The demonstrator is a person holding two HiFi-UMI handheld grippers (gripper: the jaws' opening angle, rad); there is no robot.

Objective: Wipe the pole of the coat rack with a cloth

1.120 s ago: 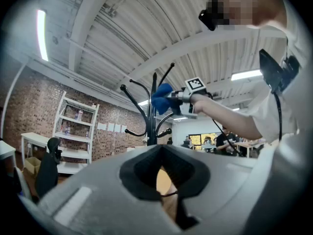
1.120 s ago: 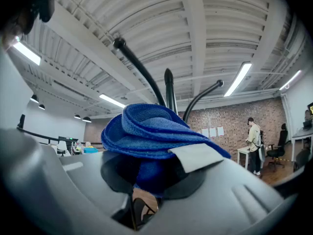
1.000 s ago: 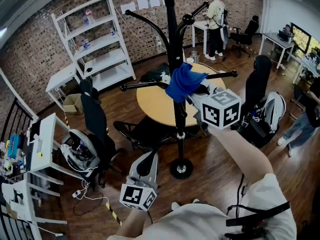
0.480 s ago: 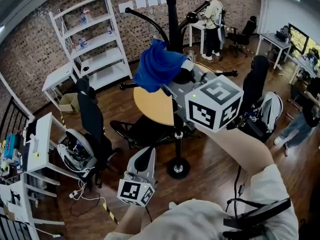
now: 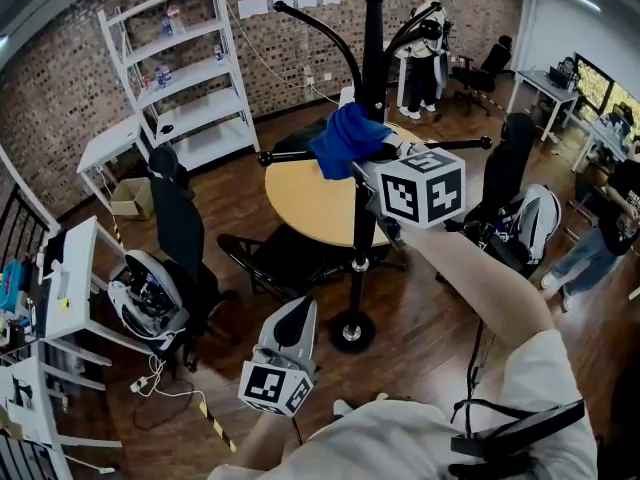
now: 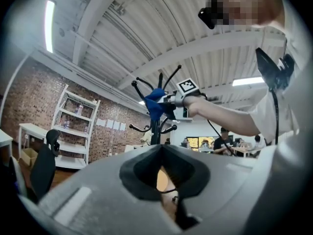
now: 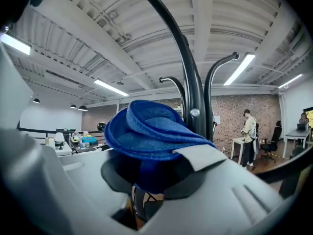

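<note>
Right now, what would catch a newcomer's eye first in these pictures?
The blue cloth stands out most, pinched in the right gripper high up beside the black coat rack pole. Behind the pole is a round yellow table, and the left gripper hangs low, shut and empty.

Cream short-sleeved shirt (image 5: pixel 400 446), black harness straps (image 5: pixel 515 423), grey left tool (image 5: pixel 296 314)

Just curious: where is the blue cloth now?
Head view, just right of centre: the blue cloth is clamped in the right tool, bunched by the coat rack's pole, above the round table.
</note>
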